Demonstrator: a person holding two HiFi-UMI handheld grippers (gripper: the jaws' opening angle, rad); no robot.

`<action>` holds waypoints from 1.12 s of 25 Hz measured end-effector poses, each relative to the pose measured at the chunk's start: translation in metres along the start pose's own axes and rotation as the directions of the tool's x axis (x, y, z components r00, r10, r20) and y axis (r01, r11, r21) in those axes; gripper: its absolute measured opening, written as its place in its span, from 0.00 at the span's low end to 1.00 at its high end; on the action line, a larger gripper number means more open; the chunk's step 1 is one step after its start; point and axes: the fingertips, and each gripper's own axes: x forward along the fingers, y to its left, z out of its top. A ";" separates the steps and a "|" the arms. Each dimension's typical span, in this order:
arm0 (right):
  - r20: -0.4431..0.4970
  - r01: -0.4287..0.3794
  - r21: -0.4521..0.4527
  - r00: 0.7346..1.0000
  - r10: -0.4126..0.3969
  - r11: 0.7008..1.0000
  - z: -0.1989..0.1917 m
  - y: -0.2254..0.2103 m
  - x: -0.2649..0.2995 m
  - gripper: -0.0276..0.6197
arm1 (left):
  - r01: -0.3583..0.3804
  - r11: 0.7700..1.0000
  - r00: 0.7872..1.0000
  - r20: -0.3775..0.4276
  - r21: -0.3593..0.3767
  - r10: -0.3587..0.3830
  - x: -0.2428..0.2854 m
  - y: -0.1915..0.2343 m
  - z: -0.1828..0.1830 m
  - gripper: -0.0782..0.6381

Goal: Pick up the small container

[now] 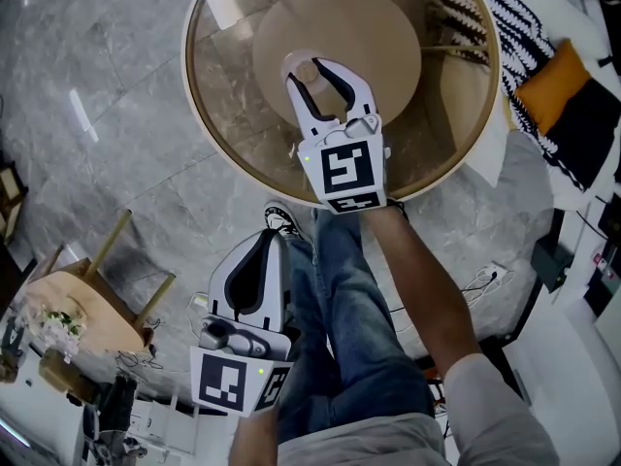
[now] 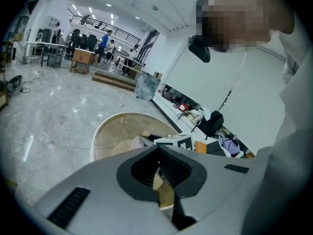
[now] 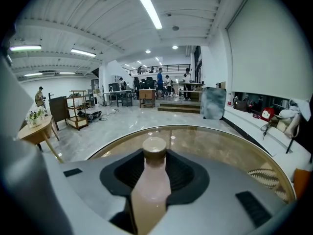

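Item: small container (image 3: 151, 182), pale bottle with brown cap. Location: upright over centre of round glass table (image 1: 228, 105), between jaws of right gripper (image 1: 315, 71). Jaws wide, apparently pinching bottle body on both sides. Left gripper (image 1: 267, 246): jaws pressed together, empty, away from table. Handling: confirm firm, centred hold; lift straight up, keep bottle vertical.
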 end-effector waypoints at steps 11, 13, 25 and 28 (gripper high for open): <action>-0.025 -0.034 0.000 0.999 0.034 0.999 -0.005 0.003 -0.010 0.26 | -0.007 1.000 1.000 0.016 0.011 0.007 -0.011 0.002 0.002 0.13; -0.025 -0.041 0.000 0.999 0.041 0.999 -0.004 0.004 -0.011 0.26 | -0.010 1.000 1.000 0.018 0.014 0.010 -0.012 0.004 0.004 0.13; -0.011 -0.061 0.002 0.998 0.061 0.998 0.009 0.005 -0.035 0.26 | -0.003 0.999 1.000 0.029 0.037 0.002 -0.021 0.002 0.015 0.13; -0.006 -0.060 0.009 0.998 0.060 0.998 0.014 0.005 -0.041 0.26 | 0.002 0.999 1.000 0.031 0.044 -0.003 -0.023 0.000 0.017 0.13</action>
